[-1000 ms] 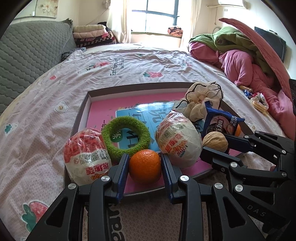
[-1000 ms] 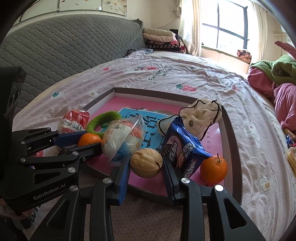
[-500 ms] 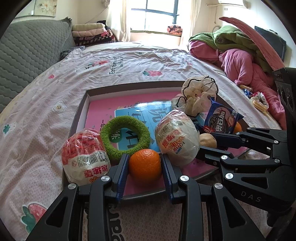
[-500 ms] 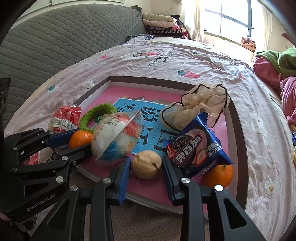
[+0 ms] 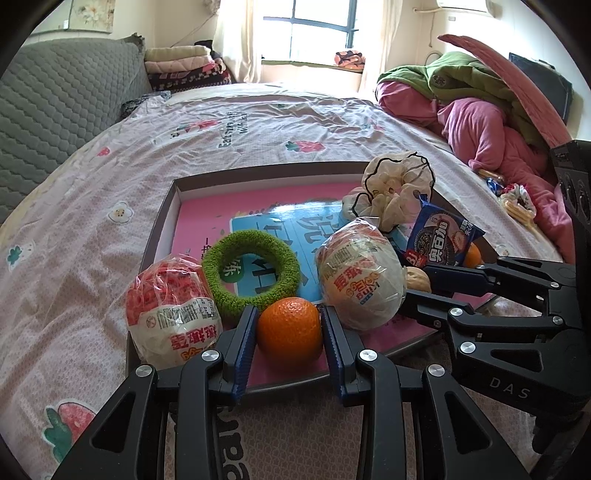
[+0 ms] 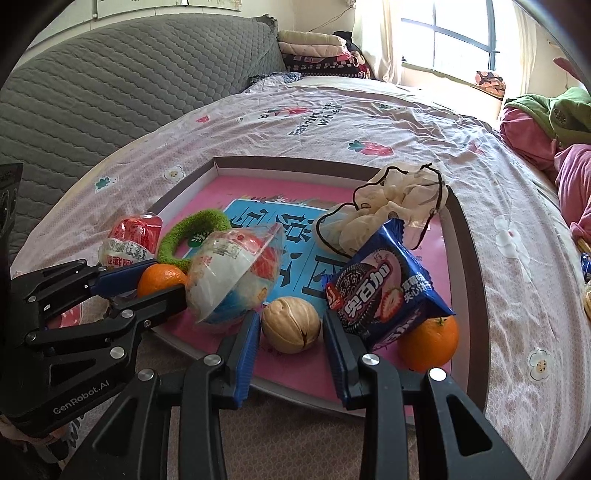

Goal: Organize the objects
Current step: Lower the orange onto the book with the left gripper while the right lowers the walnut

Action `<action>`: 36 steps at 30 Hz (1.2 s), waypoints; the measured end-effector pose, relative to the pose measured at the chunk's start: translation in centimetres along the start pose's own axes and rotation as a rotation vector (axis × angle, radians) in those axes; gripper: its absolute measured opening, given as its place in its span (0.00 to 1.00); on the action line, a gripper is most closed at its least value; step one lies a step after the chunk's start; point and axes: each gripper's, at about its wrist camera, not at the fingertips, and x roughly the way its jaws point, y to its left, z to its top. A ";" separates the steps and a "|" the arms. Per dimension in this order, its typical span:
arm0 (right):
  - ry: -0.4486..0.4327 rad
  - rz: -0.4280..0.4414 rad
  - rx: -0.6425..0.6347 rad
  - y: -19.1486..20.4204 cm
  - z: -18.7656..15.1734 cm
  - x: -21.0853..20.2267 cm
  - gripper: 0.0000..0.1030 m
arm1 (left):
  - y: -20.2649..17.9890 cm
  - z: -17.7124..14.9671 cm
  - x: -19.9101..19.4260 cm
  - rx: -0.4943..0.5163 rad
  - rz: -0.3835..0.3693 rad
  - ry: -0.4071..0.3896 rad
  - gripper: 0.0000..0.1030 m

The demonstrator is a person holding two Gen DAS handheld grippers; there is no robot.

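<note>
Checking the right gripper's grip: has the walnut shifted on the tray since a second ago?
Cannot tell: both cameras moved, and the walnut lies between the same blue snack bag and wrapped bun.

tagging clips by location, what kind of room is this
Most likely a bedroom in a home. The tray of items sits on a bed with a strawberry-print sheet, against a grey quilted headboard, with folded blankets stacked near the window.

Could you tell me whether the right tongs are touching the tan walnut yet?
Apart. The right wrist view shows pink tray floor on both sides between the tan walnut and the open right tongs.
</note>
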 end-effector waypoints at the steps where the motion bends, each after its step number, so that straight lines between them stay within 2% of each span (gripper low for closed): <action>1: -0.002 -0.002 0.001 0.0 0.0 -0.1 0.34 | 0.0 0.0 0.0 0.000 -0.001 0.000 0.35; 15: -0.050 0.000 0.023 -0.3 -1.0 -2.1 0.37 | 0.3 0.0 -0.2 -0.007 0.005 -0.006 0.36; 25: -0.088 0.015 0.023 0.1 -1.3 -3.6 0.37 | 0.4 0.1 -1.0 -0.008 0.000 -0.025 0.46; 29: -0.097 0.017 0.022 0.2 -1.4 -3.7 0.41 | 0.5 0.1 -1.2 -0.011 0.003 -0.029 0.46; 36: -0.115 0.010 0.031 0.0 -1.3 -4.0 0.43 | 0.9 0.3 -1.6 -0.026 0.005 -0.037 0.48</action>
